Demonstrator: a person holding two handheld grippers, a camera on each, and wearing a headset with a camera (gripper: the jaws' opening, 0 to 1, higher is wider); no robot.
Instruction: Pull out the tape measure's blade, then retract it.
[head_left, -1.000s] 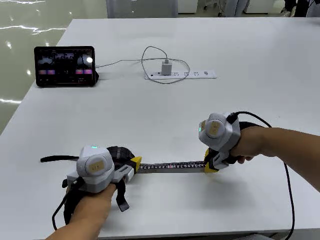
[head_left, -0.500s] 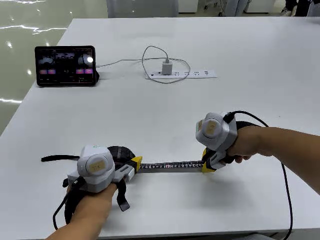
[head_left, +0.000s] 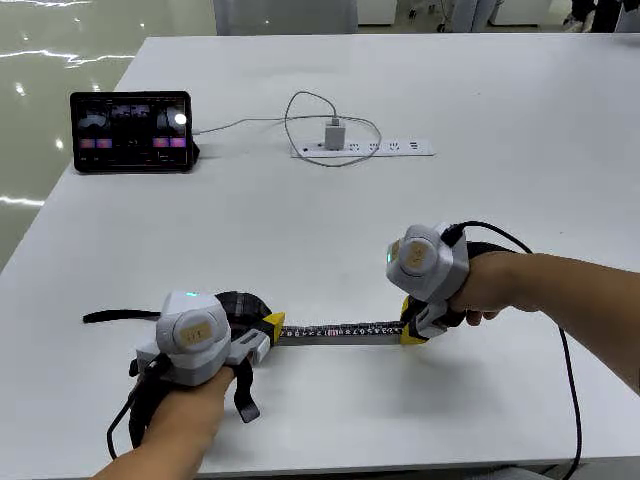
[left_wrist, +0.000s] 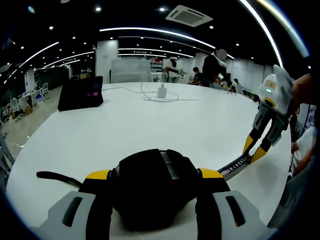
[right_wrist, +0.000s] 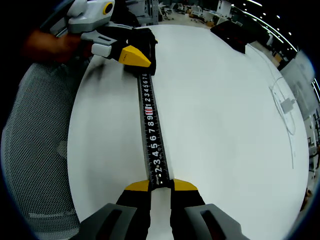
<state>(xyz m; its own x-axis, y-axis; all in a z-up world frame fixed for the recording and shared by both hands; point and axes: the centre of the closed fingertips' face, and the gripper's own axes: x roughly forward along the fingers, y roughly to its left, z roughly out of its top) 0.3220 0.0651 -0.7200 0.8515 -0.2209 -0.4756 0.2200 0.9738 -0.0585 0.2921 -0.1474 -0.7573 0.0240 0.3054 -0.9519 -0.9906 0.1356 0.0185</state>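
Comparing the head view with a second earlier: your right gripper (head_left: 412, 335) had shifted slightly leftward toward your left gripper (head_left: 258, 338). The exposed blade (head_left: 340, 329) between them had shortened. Judgement: the pull-out looked complete and the retraction had begun, with most of the blade yet to go back in.

- Tape measure (head_left: 243, 305): black body, lower left of the head view, resting on the table (head_left: 300, 230). It was clamped between the left gripper's jaws and sat low and central in the left gripper view.
- Blade: lay flat along the table, numbers up. Its free end was pinched between the narrowly set jaws of your right gripper, at the lower centre of the right gripper view.
- Strap (head_left: 115, 317): black, trailing left of the body.
- Tablet (head_left: 131, 131): upper left, screen lit, well apart from the work.
- Power strip (head_left: 365, 149), with charger (head_left: 333, 134) and looped cable (head_left: 300, 108): upper centre, well apart.
- Obstructions: nothing lay on the blade's line between your grippers. The strap was on the far side of the body, away from the blade.
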